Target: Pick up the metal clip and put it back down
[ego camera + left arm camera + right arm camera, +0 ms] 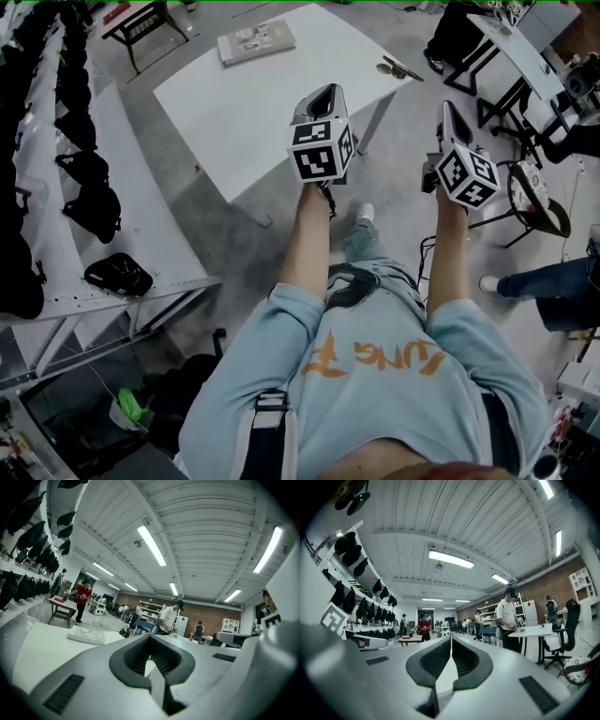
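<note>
The metal clip (400,67) is a small dark object lying near the right corner of the white table (272,103) in the head view. My left gripper (325,92) hovers level over the table's near edge, short of the clip, with its jaws together and nothing in them (150,637). Right of the table, my right gripper (448,109) is held level above the floor. Its jaws are also closed and empty (451,638). Neither gripper view shows the clip.
A flat grey book (256,42) lies at the table's far edge. A white rack with several black caps (84,169) runs along the left. A black chair (539,202), another desk (516,47) and a person's legs (548,281) are at the right.
</note>
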A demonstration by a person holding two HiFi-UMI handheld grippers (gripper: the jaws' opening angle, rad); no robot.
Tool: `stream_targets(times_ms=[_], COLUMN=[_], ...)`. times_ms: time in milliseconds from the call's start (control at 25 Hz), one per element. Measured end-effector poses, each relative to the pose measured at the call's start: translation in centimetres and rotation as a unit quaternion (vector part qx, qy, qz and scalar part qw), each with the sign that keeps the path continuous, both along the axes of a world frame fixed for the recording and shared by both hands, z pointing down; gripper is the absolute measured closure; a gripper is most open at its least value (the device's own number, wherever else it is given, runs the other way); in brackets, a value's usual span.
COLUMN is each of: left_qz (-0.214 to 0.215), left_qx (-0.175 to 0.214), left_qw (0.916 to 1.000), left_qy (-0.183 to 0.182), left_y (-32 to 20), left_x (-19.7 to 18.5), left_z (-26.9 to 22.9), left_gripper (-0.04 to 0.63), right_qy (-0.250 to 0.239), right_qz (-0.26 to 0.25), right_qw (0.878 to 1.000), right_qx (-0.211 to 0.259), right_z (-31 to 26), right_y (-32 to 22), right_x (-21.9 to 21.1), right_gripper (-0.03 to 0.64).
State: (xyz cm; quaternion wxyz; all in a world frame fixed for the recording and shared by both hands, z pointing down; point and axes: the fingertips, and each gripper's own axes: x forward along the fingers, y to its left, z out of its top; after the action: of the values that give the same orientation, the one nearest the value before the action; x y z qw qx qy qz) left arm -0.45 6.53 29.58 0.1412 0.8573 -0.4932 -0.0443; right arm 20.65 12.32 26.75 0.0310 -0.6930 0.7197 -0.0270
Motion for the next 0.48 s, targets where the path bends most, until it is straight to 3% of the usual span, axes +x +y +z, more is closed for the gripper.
stream_targets(times_ms=[480], left_qz=[0.032], left_qx=[-0.056], left_qw=[0.9975], left_qy=[-0.029], left_y=[-6.5], left_x=[9.6], left_z=[6.4], left_gripper=[0.586], right_qy=[-0.044], right_qz=[0.037], right_qw=[0.996], right_qx=[-0.068], right_z=[7.3], right_y=[-6.3], right_x=[9.1], right_gripper=[0.586])
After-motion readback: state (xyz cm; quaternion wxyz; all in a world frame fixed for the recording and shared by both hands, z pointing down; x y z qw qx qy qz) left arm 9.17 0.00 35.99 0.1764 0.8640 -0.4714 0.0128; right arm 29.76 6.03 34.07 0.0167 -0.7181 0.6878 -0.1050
